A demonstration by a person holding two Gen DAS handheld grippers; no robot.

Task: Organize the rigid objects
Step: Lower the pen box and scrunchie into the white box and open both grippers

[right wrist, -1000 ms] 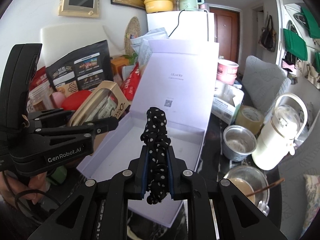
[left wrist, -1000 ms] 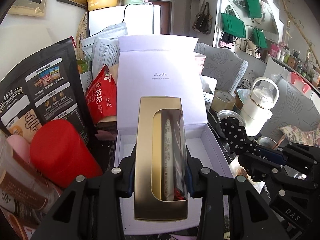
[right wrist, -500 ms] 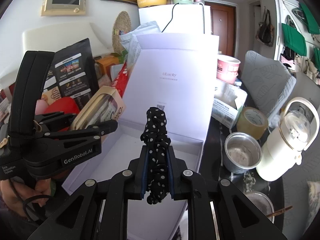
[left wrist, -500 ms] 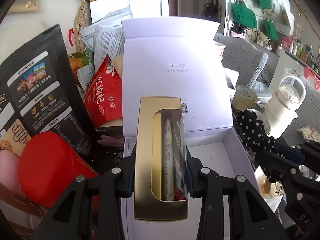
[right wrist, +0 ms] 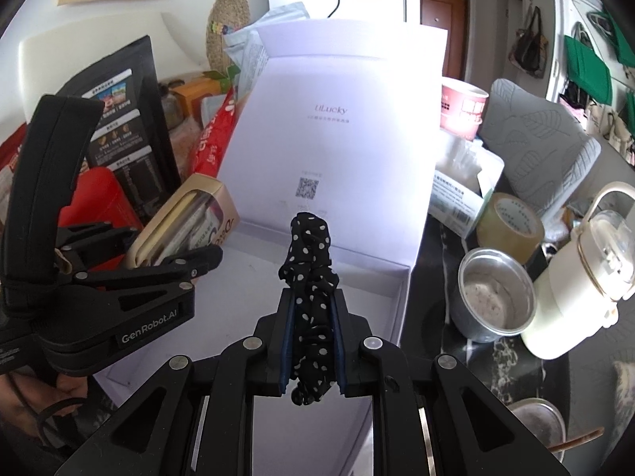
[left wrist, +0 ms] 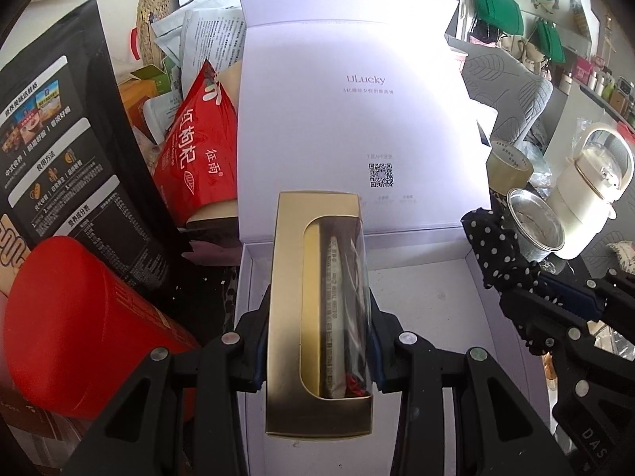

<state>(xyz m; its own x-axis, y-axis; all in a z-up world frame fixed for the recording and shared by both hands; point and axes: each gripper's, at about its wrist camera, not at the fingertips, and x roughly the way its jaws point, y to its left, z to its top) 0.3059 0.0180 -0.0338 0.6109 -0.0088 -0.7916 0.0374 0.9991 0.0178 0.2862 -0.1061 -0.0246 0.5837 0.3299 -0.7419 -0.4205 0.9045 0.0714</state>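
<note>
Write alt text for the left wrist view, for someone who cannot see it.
Two black fingers clamp a gold window box, held over an open white gift box with its lid propped upright. A second gripper at right holds a black polka-dot fabric piece; a red canister stands at left.

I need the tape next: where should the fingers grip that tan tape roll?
Pinch the tan tape roll across its wall, one finger down the open core, one outside, coming from above. It lies flat with its hole up, and the steel cup crowds its near side.

A gold windowed carton (left wrist: 320, 309) hangs lengthwise above the open white box (left wrist: 456, 297). The polka-dot scrunchie (right wrist: 311, 297) hangs at its 3 o'clock.
</note>
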